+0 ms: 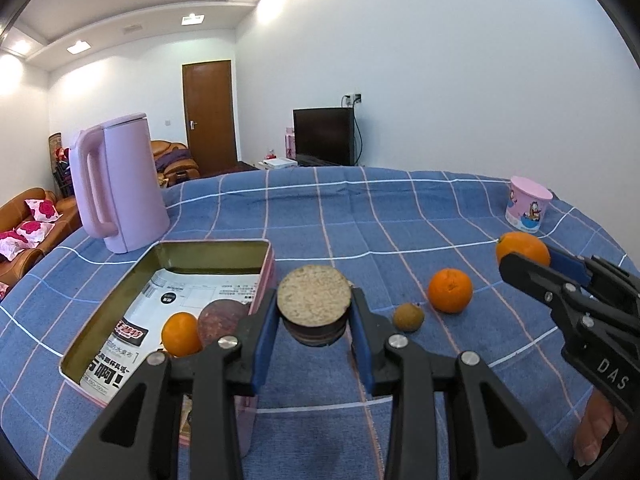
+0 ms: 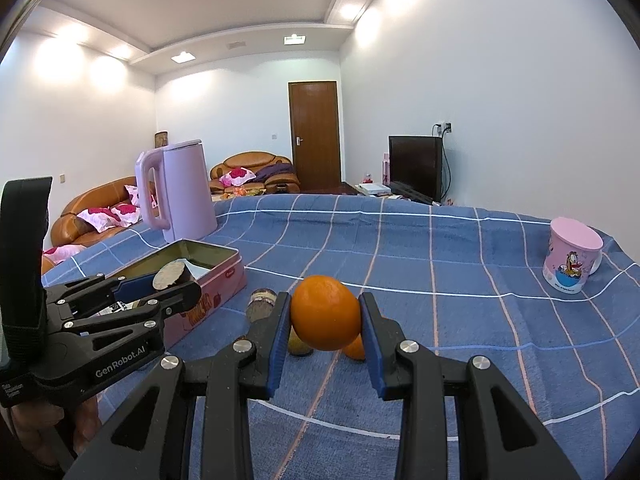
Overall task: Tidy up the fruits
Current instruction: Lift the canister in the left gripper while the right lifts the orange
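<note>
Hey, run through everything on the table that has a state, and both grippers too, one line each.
left gripper: shut on the cut brown fruit, held off the cloth
right gripper: shut on the large orange, lifted
pink tin: open, no lid on, paper and fruit inside
small orange in the tin: resting inside
orange on the cloth: loose, untouched
small brown fruit: loose on the cloth
pink kettle: upright, lid shut
pink cup: upright
</note>
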### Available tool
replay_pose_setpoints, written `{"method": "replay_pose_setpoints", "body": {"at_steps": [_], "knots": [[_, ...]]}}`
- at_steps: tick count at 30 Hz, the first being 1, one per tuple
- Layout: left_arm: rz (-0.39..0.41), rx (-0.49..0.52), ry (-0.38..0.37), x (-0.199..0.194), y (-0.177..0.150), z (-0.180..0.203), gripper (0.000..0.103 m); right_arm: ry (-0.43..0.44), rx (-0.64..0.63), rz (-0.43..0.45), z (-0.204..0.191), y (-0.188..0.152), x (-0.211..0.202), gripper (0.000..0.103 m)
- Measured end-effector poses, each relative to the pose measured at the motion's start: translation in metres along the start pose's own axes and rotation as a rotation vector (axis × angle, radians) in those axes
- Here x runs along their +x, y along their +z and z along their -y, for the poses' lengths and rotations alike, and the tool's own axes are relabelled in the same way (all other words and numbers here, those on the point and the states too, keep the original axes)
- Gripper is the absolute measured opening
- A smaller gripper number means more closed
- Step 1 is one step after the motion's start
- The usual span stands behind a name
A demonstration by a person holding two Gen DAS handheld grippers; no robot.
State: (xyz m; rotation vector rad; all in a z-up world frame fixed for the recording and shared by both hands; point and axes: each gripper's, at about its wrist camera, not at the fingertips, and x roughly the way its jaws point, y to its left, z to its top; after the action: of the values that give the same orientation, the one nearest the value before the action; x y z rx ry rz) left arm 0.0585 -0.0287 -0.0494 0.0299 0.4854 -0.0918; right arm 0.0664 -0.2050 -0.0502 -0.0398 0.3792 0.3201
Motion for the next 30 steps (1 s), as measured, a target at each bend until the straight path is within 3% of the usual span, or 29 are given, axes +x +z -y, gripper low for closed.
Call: {"method": "replay_pose_setpoints", "body": {"at_steps": [30], "knots": [[0.084, -0.007, 0.031, -0.016, -0.002, -0.002, 0.036, -0.009, -0.010, 0.069, -0.002, -0.002, -0.013, 0.036]]}}
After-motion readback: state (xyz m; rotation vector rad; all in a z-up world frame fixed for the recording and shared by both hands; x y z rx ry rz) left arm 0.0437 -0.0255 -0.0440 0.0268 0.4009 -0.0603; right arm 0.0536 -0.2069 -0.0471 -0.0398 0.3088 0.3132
